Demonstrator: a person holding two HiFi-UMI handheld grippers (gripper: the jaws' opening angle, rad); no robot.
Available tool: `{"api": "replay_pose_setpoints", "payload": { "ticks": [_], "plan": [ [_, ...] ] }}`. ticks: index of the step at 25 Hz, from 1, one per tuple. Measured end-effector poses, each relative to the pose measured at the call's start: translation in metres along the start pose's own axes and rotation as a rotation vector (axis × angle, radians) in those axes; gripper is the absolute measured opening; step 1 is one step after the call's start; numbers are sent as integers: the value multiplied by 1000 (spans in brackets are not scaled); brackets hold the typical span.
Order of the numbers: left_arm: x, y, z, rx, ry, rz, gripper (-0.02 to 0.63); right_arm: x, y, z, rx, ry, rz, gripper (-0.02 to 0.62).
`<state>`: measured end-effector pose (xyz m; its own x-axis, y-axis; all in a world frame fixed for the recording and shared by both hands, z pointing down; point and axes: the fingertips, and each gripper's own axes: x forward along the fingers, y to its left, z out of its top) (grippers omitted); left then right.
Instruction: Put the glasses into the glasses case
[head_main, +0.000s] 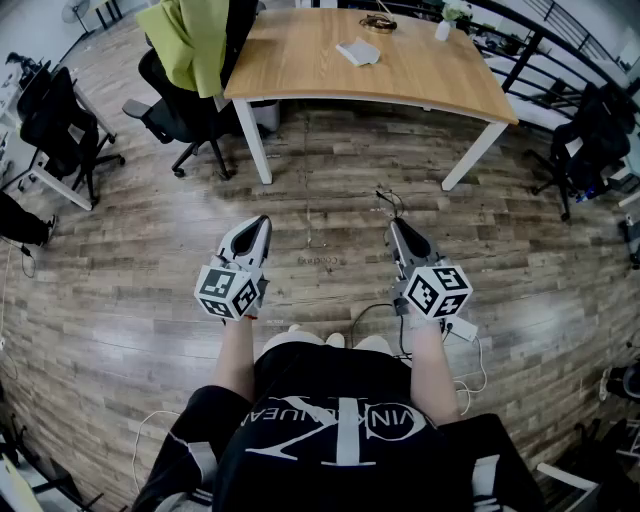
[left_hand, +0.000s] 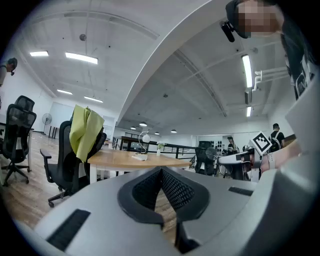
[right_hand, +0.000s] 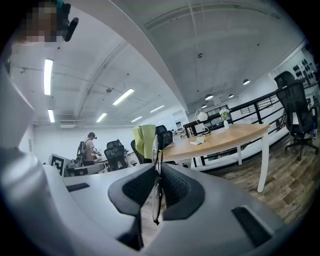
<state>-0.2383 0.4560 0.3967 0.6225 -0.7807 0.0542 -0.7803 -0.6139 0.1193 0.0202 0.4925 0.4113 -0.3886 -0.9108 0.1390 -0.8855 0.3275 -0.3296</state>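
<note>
I stand on the wooden floor, a few steps from a wooden table (head_main: 300, 75). My right gripper (head_main: 392, 224) is shut on a pair of thin black-framed glasses (head_main: 385, 200). In the right gripper view the glasses (right_hand: 157, 185) stand edge-on, pinched between the pads. My left gripper (head_main: 263, 220) is shut with nothing in it, and its pads meet at the tip (left_hand: 161, 171). A pale flat object (head_main: 357, 52), possibly the glasses case, lies on the tabletop far ahead; it also shows small in both gripper views (left_hand: 140, 158) (right_hand: 197, 142).
A black chair draped with a yellow-green jacket (head_main: 190, 40) stands at the table's left corner. More office chairs are at left (head_main: 60, 120) and right (head_main: 590, 140). A cable (head_main: 380, 310) and white power strip (head_main: 462, 328) lie by my feet. A small white bottle (head_main: 443, 30) is on the table.
</note>
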Motion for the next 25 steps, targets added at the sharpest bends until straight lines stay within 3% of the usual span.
{"api": "replay_pose_setpoints", "payload": {
  "ticks": [25],
  "plan": [
    [51, -23, 7, 9, -8, -52, 17, -4, -40, 15, 16, -41, -31, 49]
  ]
}}
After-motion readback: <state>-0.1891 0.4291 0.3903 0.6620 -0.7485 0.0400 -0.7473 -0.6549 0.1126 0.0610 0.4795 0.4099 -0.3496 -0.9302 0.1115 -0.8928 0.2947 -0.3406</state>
